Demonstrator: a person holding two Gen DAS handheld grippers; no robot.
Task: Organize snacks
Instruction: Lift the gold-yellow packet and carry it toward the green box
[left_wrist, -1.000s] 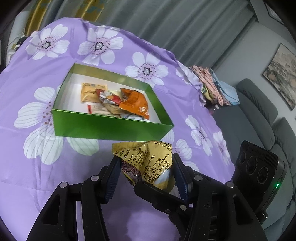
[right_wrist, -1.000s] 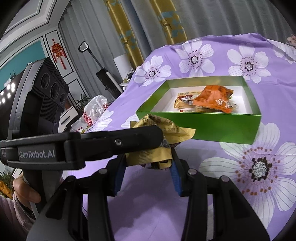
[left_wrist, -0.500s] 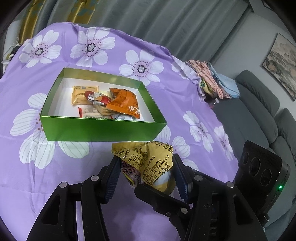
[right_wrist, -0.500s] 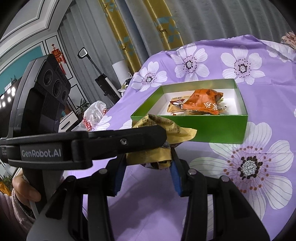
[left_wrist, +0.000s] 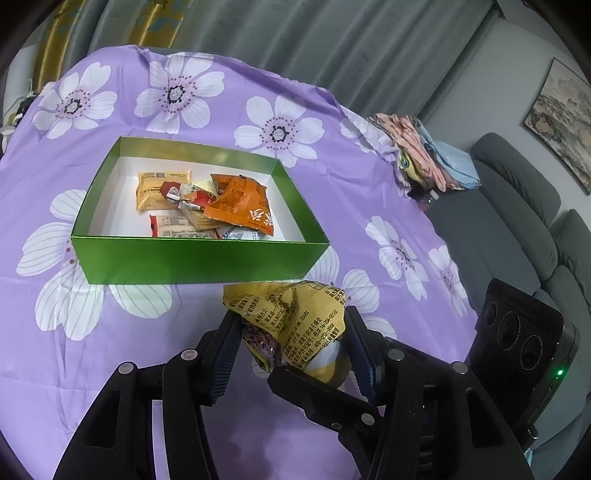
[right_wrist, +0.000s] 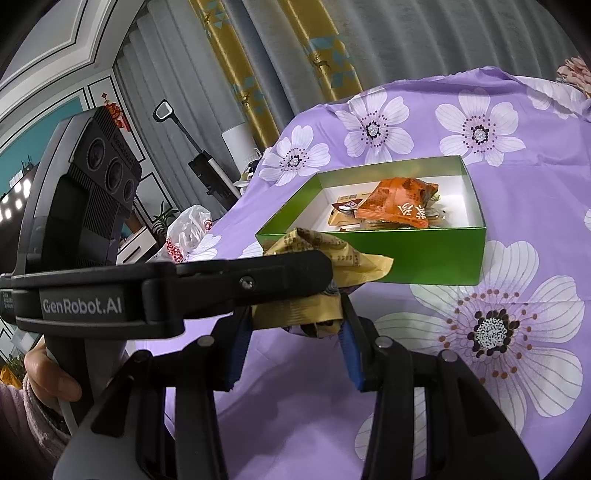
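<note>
Snack packet (left_wrist: 295, 325) — between both tongs

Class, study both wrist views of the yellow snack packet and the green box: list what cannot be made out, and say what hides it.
- Left wrist view: the yellow packet's lower end, behind the right gripper crossing in front.
- Right wrist view: the packet's middle, behind the left gripper's black finger.
- Both views: snacks beneath the orange packet, buried in the green box.
- Packet print: too small.

Box (left_wrist: 199, 264) green outside, white inside. Cloth (left_wrist: 207, 107) purple, white flowers. Packet (left_wrist: 295, 317) between black grippers' blue pads: yellow, black print.
</note>
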